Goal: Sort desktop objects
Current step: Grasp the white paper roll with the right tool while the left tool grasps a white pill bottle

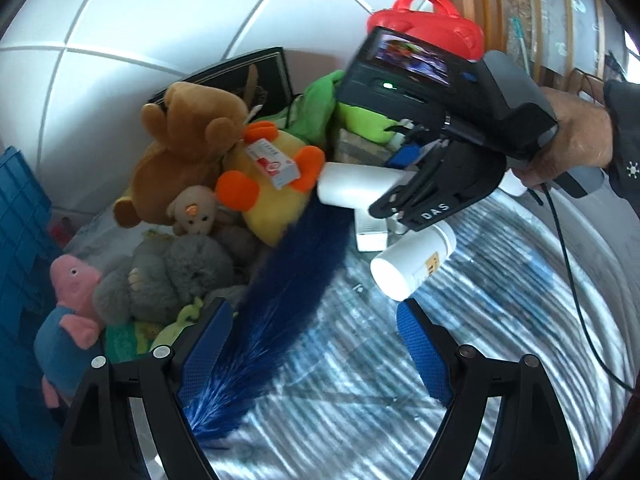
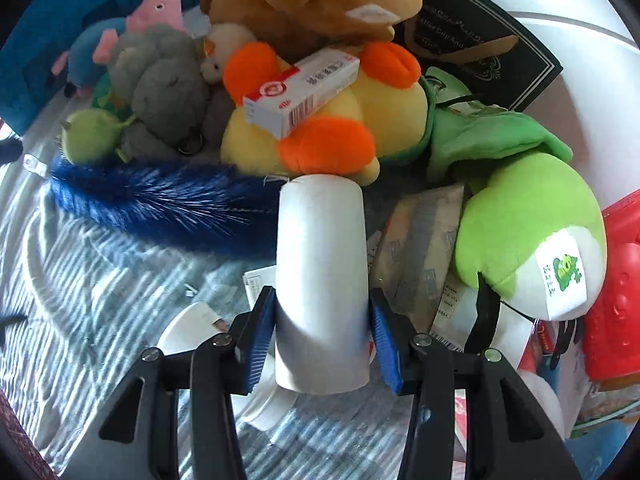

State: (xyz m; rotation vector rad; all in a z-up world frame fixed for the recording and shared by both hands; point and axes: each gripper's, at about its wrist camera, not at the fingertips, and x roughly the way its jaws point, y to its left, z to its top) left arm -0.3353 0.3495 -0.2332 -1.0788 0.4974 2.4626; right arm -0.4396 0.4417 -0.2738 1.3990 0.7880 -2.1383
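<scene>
My right gripper point(image 2: 322, 322) is shut on a white cylinder bottle point(image 2: 322, 276), held above the striped cloth; in the left wrist view the same gripper point(image 1: 400, 196) holds the white bottle point(image 1: 356, 184). My left gripper point(image 1: 316, 344) is open and empty, low over the cloth, beside a blue furry tail point(image 1: 288, 300). Another white bottle point(image 1: 412, 264) lies under the right gripper. A pile of plush toys lies behind: brown bear point(image 1: 188, 136), yellow duck point(image 2: 320, 120) with a red-and-white medicine box point(image 2: 300, 92) on it, grey plush point(image 1: 176, 272), pink pig point(image 1: 76, 304), green plush point(image 2: 532, 236).
A blue crate point(image 1: 20, 240) stands at the left. A black box point(image 2: 492, 52) and a red plastic container point(image 1: 428, 20) sit at the back. Paper packets point(image 2: 424, 232) and small boxes point(image 1: 372, 232) lie beneath the held bottle. White tiled wall behind.
</scene>
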